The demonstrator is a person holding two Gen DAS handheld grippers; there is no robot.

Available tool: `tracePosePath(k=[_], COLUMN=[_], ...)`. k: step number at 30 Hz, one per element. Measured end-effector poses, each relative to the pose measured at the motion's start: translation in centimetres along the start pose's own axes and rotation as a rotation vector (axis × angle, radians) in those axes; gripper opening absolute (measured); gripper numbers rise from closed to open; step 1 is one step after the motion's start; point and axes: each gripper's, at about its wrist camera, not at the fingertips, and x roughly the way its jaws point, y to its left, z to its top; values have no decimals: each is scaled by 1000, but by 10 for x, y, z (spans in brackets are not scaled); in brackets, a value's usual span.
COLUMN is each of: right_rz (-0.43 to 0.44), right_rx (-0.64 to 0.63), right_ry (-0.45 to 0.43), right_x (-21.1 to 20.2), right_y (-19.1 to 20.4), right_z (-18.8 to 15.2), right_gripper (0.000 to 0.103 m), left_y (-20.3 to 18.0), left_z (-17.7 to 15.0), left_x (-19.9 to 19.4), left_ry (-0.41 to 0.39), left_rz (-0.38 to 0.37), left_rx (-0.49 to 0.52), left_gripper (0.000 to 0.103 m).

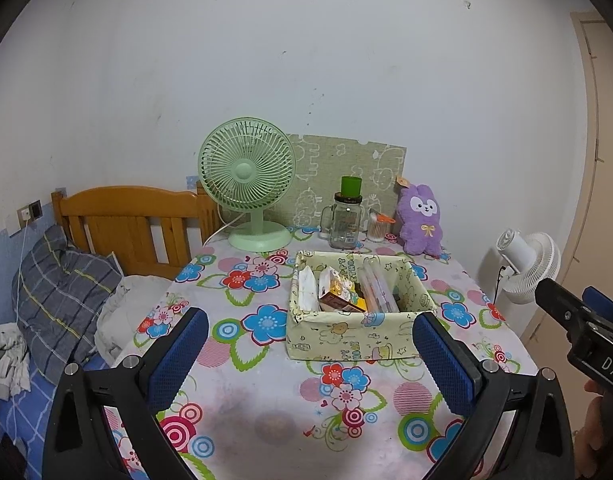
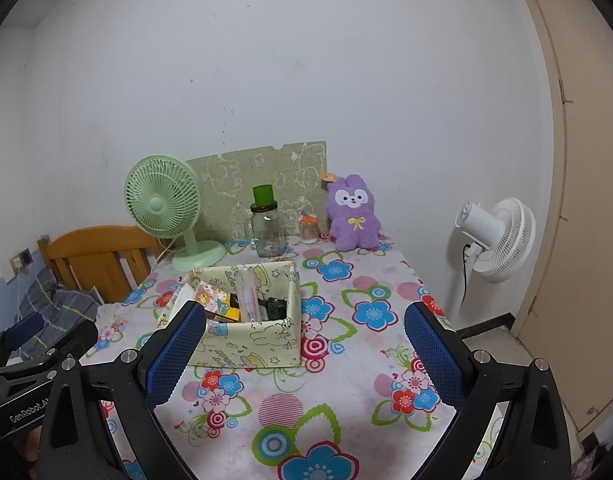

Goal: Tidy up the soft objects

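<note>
Both claws hover wide and empty over the near edge of the flower-patterned desk (image 1: pixel 266 400): the left gripper (image 1: pixel 310 356) and the right gripper (image 2: pixel 304 354). Mid-desk, a fabric box (image 1: pixel 346 340) holds packets and pens. At the far edge, toward the right corner, the purple plush rabbit (image 2: pixel 352 218) sits upright against the wall, beside a glass jar (image 2: pixel 268 232). A green fan (image 1: pixel 248 180) stands at the far left corner.

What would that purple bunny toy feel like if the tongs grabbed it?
The purple bunny toy looks fluffy and stuffed, so it would probably squash and feel light. It sits propped upright by the wall, so a push would likely topple it. Hardly fragile.
</note>
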Motion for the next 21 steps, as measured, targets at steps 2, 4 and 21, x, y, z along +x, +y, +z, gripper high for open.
tracePosePath(k=[2,4,21], right_rz=[1,-2,-13], right_rx=[0,1,3], right_ry=[2,3,6], right_x=[1,2,2], right_y=[0,1,3], right_z=[-1,-2,-4], right_gripper=[101,101,101], left_y=[1,1,-3], left_z=[0,0,0], left_x=[0,0,-1], left_ry=[-1,1,-1], left_rz=[-2,-6,-17], left_rx=[-1,-5,-7], left_gripper=[103,103,103])
